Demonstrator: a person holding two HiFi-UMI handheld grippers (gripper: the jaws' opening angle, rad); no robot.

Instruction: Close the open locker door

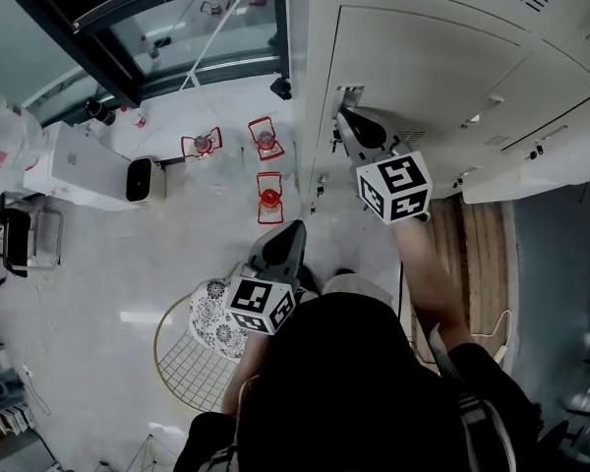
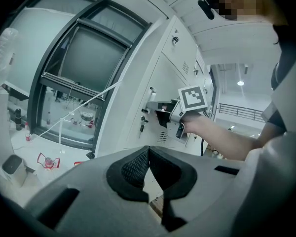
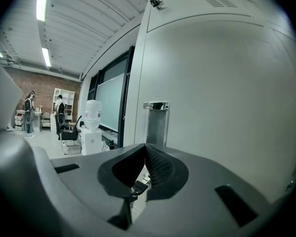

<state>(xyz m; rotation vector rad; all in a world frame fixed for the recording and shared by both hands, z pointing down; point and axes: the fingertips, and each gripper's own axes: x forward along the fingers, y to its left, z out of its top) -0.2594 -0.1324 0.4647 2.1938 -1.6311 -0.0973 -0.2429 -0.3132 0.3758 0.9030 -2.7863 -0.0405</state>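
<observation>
The cream locker door lies almost flush with the bank of lockers at the upper right of the head view. My right gripper is shut, its tips against the door's left edge just below a metal latch plate. In the right gripper view the door fills the right side, with the latch plate just above the shut right gripper. The left gripper view shows a dark gap beside the right gripper. My left gripper is shut, holds nothing and hangs away from the lockers.
Three red wire stands stand on the pale floor by the glass wall. A white box unit is at the left. A round wire basket sits by my legs. A water dispenser stands in the distance.
</observation>
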